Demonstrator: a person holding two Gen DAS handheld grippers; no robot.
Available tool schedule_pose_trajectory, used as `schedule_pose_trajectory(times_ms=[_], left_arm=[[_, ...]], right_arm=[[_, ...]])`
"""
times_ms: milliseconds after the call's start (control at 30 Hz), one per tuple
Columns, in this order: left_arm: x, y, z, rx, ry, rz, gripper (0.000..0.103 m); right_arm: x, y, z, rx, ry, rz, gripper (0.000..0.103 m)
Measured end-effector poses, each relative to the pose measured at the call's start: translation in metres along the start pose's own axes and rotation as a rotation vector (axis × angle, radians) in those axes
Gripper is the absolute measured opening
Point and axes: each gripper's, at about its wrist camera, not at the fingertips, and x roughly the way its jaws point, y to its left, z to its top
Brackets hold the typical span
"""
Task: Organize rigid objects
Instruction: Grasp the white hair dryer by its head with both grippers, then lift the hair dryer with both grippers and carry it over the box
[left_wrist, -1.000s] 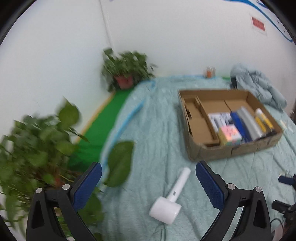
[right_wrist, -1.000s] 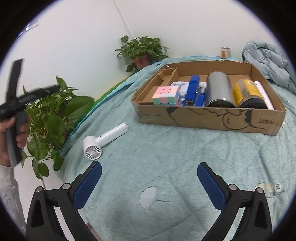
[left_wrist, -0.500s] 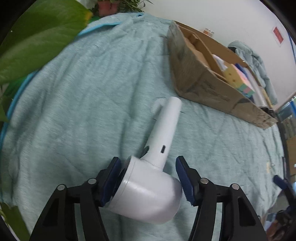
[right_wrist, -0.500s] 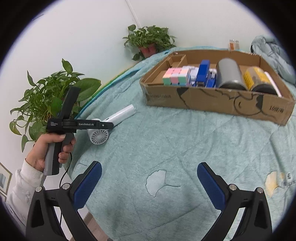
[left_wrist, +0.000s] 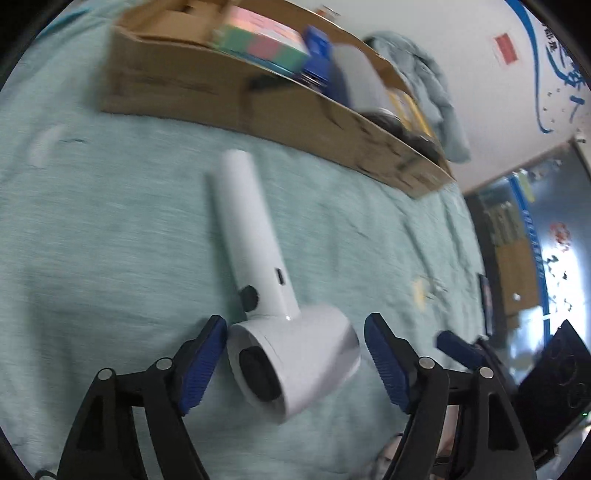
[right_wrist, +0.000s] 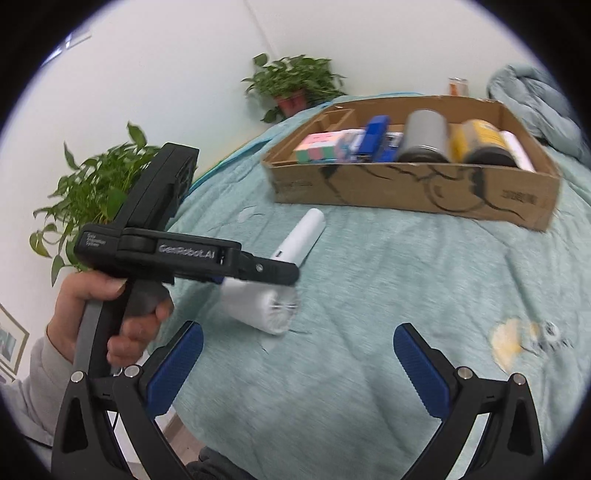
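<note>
since a second ago the left gripper (left_wrist: 295, 354) has dropped from over the plant down to the white handheld fan (left_wrist: 291, 354), and its jaws have just been opening again after pinching in. fan head sits between the blue ribbed pads (left_wrist: 201, 363); left pad right at the head's edge, right pad clear with a visible gap, so no grip. right gripper (right_wrist: 299, 365) has crept a bit closer, jaws wide, nothing between them.

fan: smooth glossy white plastic, short drum-shaped head with a dark round cap on the back and a fine grille on the front, straight cylindrical handle with a small dark button and a port slot. it lies flat on the pale teal quilted bedspread (left_wrist: 110, 229), handle pointing toward the cardboard box (right_wrist: 413, 190), apart from it.

box: low open tray, corrugated brown, black scribble on the front wall. inside: pastel cube puzzle (right_wrist: 317, 147), blue stapler-like item (right_wrist: 375, 138), grey can (right_wrist: 424, 136), yellow can (right_wrist: 480, 142).

beyond: leafy potted plant (right_wrist: 295, 86), crumpled blue-grey blanket (right_wrist: 535, 107).
</note>
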Motion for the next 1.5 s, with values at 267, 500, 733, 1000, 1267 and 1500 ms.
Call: schedule_pose_trajectory(times_ms=[267,500,733,1000,1267,1500], left_arm=[[0.0,-0.008,0.008,-0.009,-0.056,-0.061,0.077],[0.013,0.0,0.025,-0.018,-0.041,-0.037,0.073],[0.02,0.003,0.027,0.01,-0.057,-0.014,0.051],[0.027,0.01,0.032,0.009,-0.082,-0.009,0.039],[0.006,0.006,0.041,0.038,-0.141,-0.028,0.038],[-0.044,-0.012,0.072,0.105,-0.241,-0.019,0.037]], right_arm=[[0.007,-0.003,-0.013,-0.026,0.032,-0.041,0.103],[0.038,0.014,0.005,-0.149,0.028,-0.107,0.1],[0.045,0.015,0.007,-0.149,0.048,-0.156,0.061],[0.052,0.007,0.009,-0.079,0.054,-0.162,0.058],[0.047,0.015,0.016,-0.092,0.005,-0.178,0.058],[0.037,0.03,0.045,-0.099,-0.11,-0.178,0.058]])
